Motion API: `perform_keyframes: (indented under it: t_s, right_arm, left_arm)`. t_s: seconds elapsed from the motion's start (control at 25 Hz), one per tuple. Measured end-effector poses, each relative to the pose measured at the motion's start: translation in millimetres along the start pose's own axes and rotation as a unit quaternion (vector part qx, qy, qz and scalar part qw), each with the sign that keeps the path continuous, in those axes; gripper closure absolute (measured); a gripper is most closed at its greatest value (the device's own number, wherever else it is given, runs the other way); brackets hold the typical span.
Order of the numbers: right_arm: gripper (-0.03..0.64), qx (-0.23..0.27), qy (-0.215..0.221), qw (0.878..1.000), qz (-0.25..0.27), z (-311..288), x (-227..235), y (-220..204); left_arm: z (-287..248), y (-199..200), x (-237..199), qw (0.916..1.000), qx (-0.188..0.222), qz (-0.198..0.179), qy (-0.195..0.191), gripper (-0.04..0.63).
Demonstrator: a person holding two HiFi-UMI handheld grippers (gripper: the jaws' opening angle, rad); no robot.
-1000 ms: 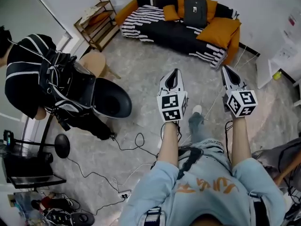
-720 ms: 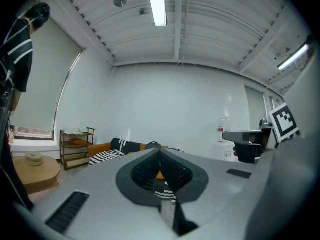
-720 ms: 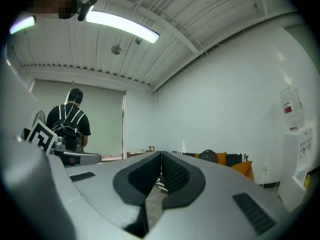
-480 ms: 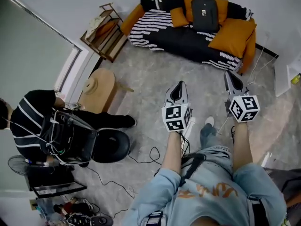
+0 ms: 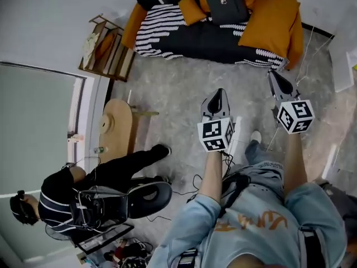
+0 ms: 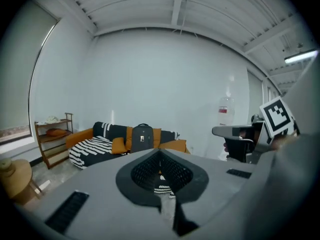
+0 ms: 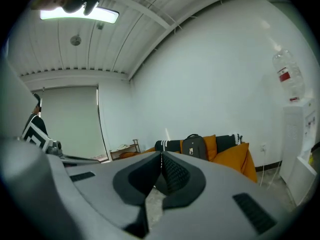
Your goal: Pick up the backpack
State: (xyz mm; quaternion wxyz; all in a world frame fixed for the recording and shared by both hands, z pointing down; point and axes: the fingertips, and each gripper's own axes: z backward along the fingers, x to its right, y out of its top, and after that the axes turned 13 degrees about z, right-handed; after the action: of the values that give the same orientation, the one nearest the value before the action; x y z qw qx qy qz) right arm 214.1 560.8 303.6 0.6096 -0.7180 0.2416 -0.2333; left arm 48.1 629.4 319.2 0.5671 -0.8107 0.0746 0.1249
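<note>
A dark grey backpack (image 5: 225, 2) stands upright against orange cushions on a black-and-white striped sofa (image 5: 184, 32) at the top of the head view. It shows small in the left gripper view (image 6: 142, 138) and the right gripper view (image 7: 194, 147). My left gripper (image 5: 217, 95) and right gripper (image 5: 274, 76) are held out side by side above the floor, well short of the sofa, both pointing toward it. Each has its jaws shut with nothing between them.
A wooden shelf (image 5: 106, 50) stands left of the sofa, a round wooden stool (image 5: 117, 124) nearer. A person in black with an office chair (image 5: 148, 194) is at lower left. Cables lie on the floor (image 5: 184, 99). White furniture (image 5: 343, 60) is at right.
Both grippers have advanced toward the sofa, which now sits higher and larger in the head view. The person in black and the chair have slid to the lower left.
</note>
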Motion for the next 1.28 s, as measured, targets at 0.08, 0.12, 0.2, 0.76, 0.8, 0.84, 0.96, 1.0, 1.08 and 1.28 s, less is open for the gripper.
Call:
perform_keyframes:
  t_s: [0.08,0.12,0.2,0.76,0.8,0.84,0.96,1.0,1.08,1.28]
  right_arm:
    - [0.592,-0.005,0.006,1.000,-0.002,-12.1,6.2,-6.6]
    - [0.592,-0.008,0.012,1.000,0.001,-16.2,5.4,-8.7]
    - [0.592,-0.008,0.025,1.000,0.010,-24.3,3.8,-6.0]
    - [0.592,0.011,0.007,0.999,0.044,-98.7,71.0,38.3]
    - [0.592,0.010,0.003,0.999,0.044,-108.2,77.0,39.7]
    - [0.592,0.010,-0.005,0.999,0.045,-118.9,85.0,40.7]
    - [0.592,0.000,-0.021,0.999,0.046,-155.2,107.9,34.8]
    - [0.592,-0.004,-0.023,0.999,0.041,-167.3,114.0,29.8]
    - [0.592,-0.019,-0.024,0.999,0.029,-190.9,127.4,17.4]
    - [0.592,-0.050,-0.013,0.998,0.022,-276.9,143.1,9.6]
  left_arm:
    - [-16.7,-3.0,-1.4,0.9997,-0.009,-0.022,0.002,0.580]
    - [-22.8,-3.1,-3.5,0.9997,-0.011,-0.020,0.001,0.581]
    - [-34.4,4.8,-8.8,1.0000,-0.005,-0.002,0.002,0.580]
    - [-149.6,85.6,-17.0,0.9986,0.038,0.001,-0.038,0.581]
    - [-163.4,89.6,-18.1,0.9984,0.035,0.000,-0.044,0.580]
    - [-178.4,93.5,-18.0,0.9980,0.032,0.001,-0.055,0.581]
    - [-227.2,99.0,-17.7,0.9955,0.021,0.012,-0.092,0.581]
    - [-244.6,97.8,-19.6,0.9949,0.014,0.017,-0.098,0.580]
    - [-280.0,92.9,-24.5,0.9944,-0.003,0.028,-0.102,0.580]
    - [-354.6,106.8,-65.8,0.9936,-0.024,0.054,-0.096,0.580]
